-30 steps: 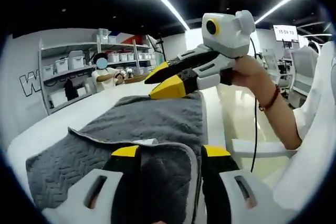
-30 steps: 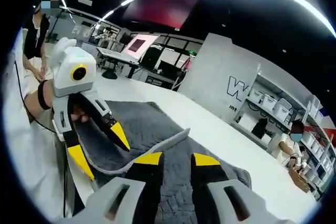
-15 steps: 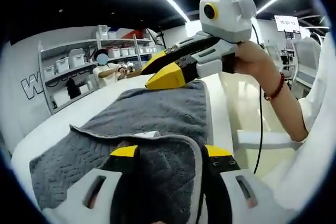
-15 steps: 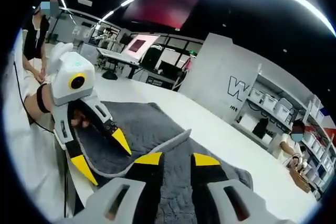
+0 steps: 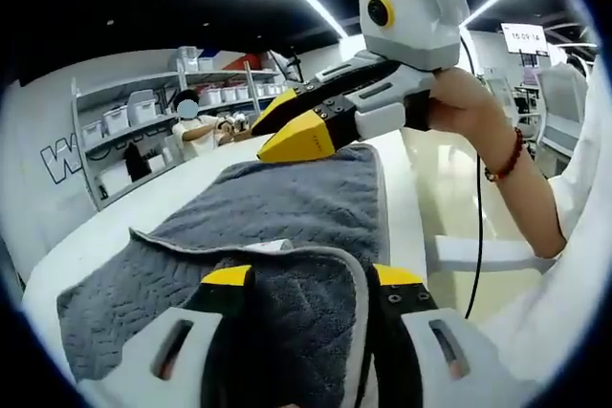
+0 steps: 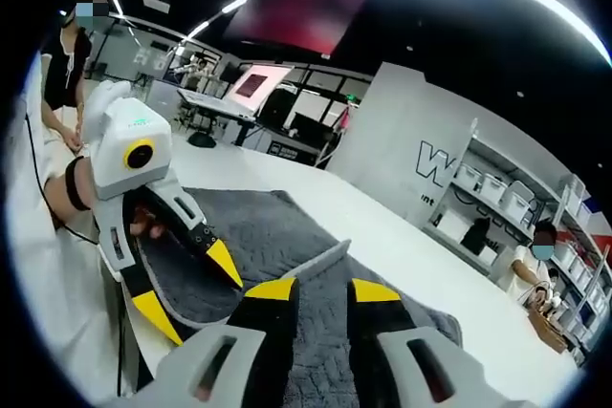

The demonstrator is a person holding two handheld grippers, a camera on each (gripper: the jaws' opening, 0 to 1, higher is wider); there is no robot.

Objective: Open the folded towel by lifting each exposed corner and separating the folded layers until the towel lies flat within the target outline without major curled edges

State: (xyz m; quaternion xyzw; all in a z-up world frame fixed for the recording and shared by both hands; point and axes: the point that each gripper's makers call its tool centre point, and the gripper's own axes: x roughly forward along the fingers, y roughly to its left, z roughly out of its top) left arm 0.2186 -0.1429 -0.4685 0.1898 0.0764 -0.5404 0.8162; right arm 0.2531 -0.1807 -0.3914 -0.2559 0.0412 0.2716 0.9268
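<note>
While spread on the white counter [image 5: 86, 236], grey towel [image 5: 277, 203]: quilted weave, pale bound edge, one folded layer lifted clear of the layer beneath.

Left tongs [image 5: 311, 279]: yellow-tipped jaws rising from the bottom of the left gripper view, set apart with a raised fold of towel lying between them; cannot tell whether clamped on the cloth. Seen also in the right gripper view [image 6: 186, 284], jaws spread, one over and one under the near towel edge, white housing above, gripped by a hand with a dark wrist strap.

Right tongs [image 6: 311, 289]: jaws nearly together, towel fabric in the narrow gap between the yellow tips, pale hem [image 6: 311, 263] rising just ahead of them; firm grip not confirmable. Seen also in the left gripper view [image 5: 287, 126], raised above the far towel edge, jaws close together, held by a hand [image 5: 464, 107] wearing a red bracelet.

Surroundings: shelving [image 5: 143, 131] with white bins against a grey wall bearing a large letter W; person [image 5: 196, 126] standing by the shelves; ceiling strip lights.
</note>
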